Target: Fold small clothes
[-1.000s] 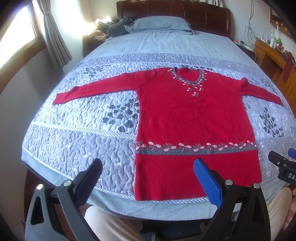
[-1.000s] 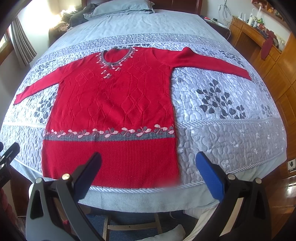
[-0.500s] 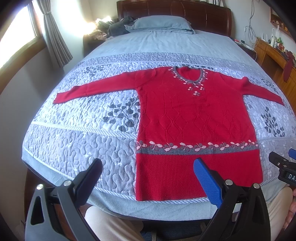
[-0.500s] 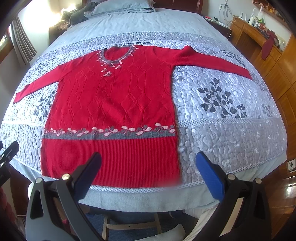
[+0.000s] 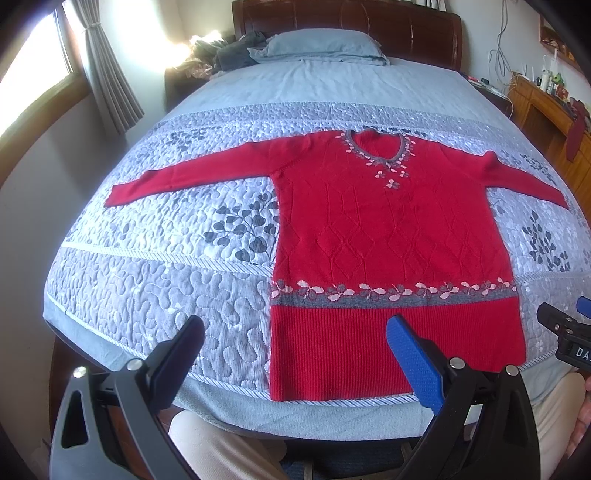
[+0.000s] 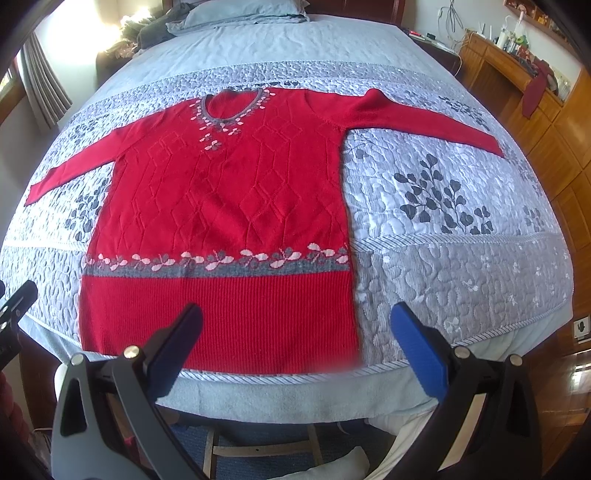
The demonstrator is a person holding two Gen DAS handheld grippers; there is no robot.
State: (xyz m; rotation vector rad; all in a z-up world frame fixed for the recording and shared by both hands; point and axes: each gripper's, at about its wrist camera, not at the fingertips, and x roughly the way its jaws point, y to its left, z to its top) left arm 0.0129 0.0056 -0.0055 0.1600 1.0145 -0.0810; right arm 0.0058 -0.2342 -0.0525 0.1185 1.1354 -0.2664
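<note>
**Red sweater laid out flat on bed**

A red sweater (image 5: 388, 236) lies front-up on the quilted bed (image 5: 177, 280), sleeves spread, hem at the near edge. The left gripper (image 5: 295, 354) and right gripper (image 6: 295, 343) hover above the hem, jaws apart, empty.

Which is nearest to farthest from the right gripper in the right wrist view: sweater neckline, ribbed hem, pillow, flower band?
From the right gripper, jaws open:
1. ribbed hem, right at the jaws, bed's near edge
2. flower band, just above the hem
3. neckline, mid-bed
4. pillow, at the headboard end
</note>
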